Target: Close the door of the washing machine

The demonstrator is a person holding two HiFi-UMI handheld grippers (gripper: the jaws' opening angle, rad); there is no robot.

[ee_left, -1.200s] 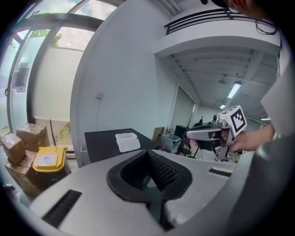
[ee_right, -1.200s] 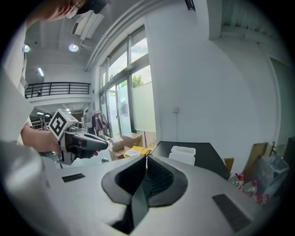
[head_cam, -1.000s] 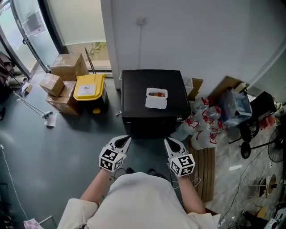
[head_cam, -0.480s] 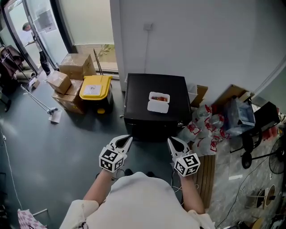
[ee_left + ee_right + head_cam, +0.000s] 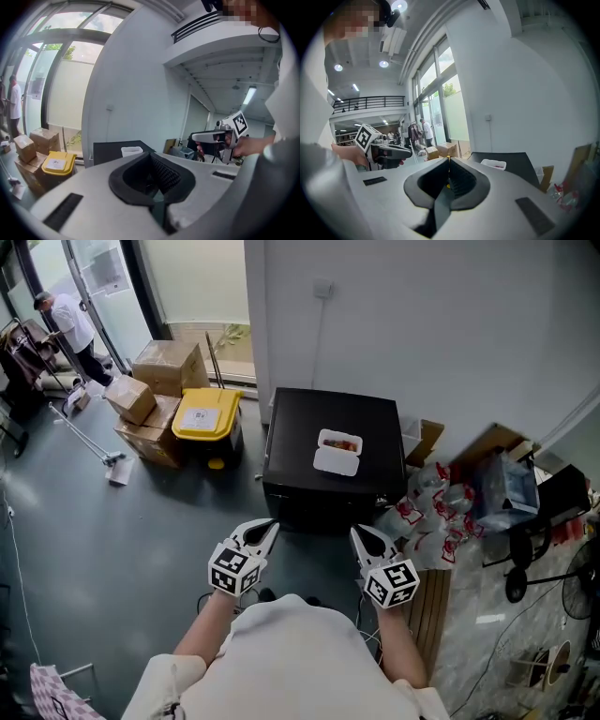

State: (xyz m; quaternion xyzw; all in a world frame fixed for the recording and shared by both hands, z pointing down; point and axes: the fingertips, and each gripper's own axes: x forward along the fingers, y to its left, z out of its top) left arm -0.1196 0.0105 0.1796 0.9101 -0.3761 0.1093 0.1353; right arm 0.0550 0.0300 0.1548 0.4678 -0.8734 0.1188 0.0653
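Observation:
The washing machine (image 5: 300, 432) is a black box against the white wall, with a white lidded container (image 5: 338, 453) on its top. From above, its front is in shadow and I cannot make out the door. My left gripper (image 5: 267, 524) hangs in the air just before the machine's front left, its jaws shut on nothing. The right gripper (image 5: 357, 532) is level with it at the front right, also shut and empty. In the left gripper view, the machine (image 5: 110, 147) and container (image 5: 131, 151) lie beyond the closed tips (image 5: 151, 153). The right gripper view shows the machine (image 5: 515, 161) past its own tips (image 5: 448, 159).
A yellow-lidded bin (image 5: 208, 416) and stacked cardboard boxes (image 5: 169, 367) stand left of the machine. Plastic bags (image 5: 427, 507), folded cardboard and a wooden slat board (image 5: 433, 606) crowd its right side. A person (image 5: 66, 320) stands by the glass doors at far left.
The head view has shifted, bringing a person by the glass doors into sight at upper left. Both grippers stay shut and hold nearly the same place before the machine.

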